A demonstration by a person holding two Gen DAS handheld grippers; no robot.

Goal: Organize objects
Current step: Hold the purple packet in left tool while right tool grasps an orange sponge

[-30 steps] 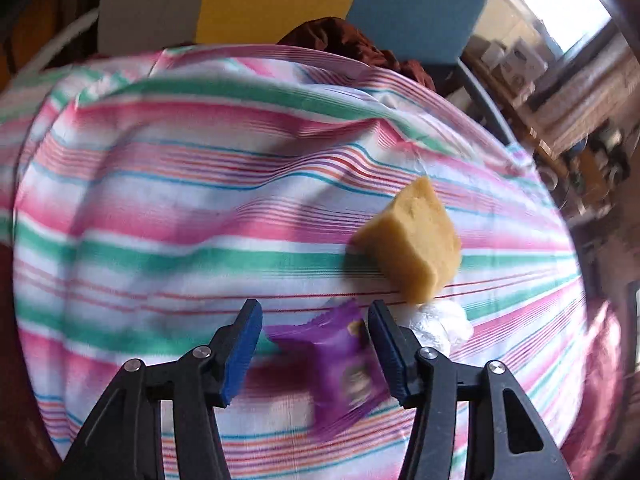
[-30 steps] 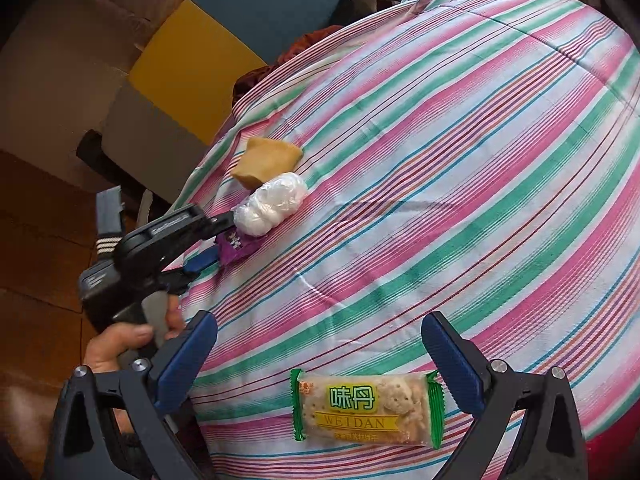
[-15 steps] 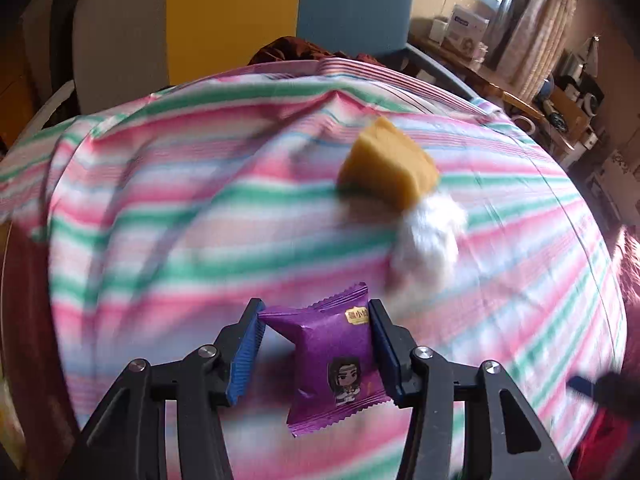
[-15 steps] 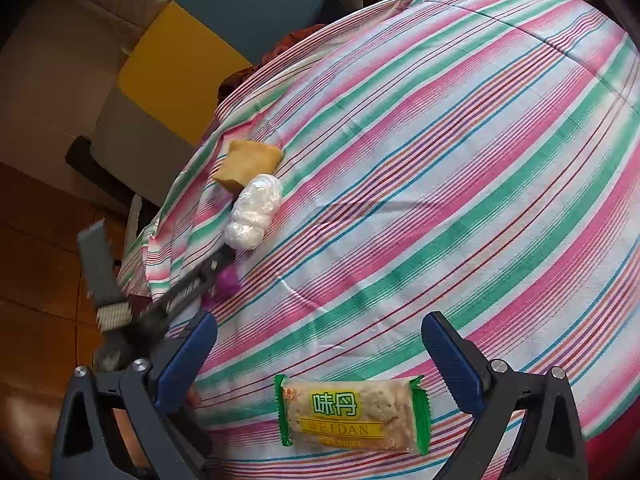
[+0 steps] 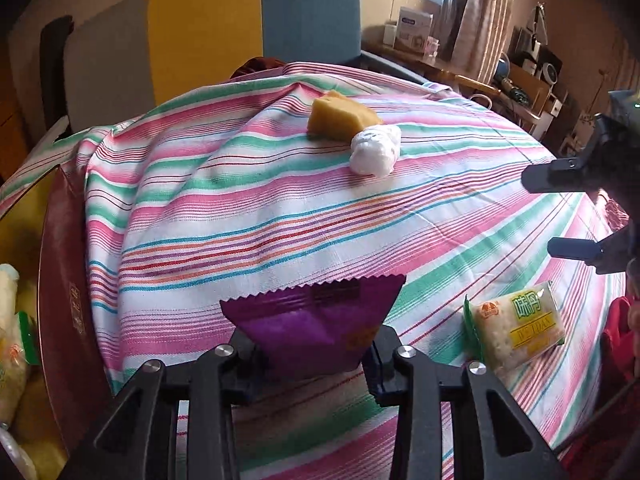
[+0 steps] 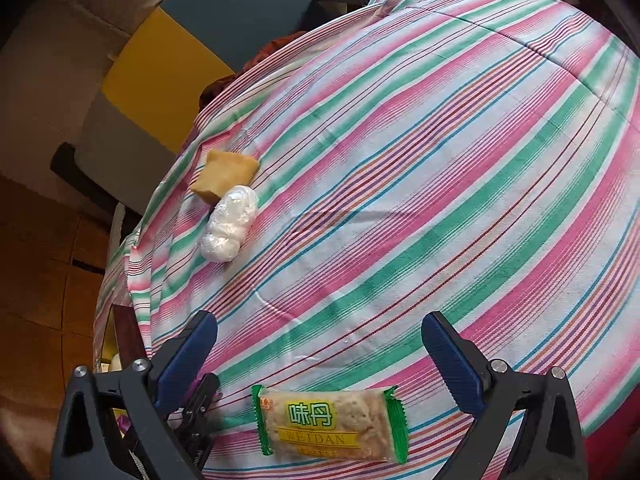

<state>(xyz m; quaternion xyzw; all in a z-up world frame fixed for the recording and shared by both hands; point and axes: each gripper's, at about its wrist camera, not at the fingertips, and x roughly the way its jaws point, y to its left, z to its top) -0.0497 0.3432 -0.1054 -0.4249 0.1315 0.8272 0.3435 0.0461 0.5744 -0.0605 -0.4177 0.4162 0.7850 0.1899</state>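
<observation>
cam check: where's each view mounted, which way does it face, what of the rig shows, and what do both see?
Left wrist: on the left gripper, angled down across the striped tablecloth toward the chairs; its own closing fingers pinch a purple packet; the right gripper enters at right.
Right wrist: on the right gripper, angled down over a cracker pack; its own fingers stand open.
Shared: cracker pack, yellow sponge, white bundle, tablecloth.
</observation>
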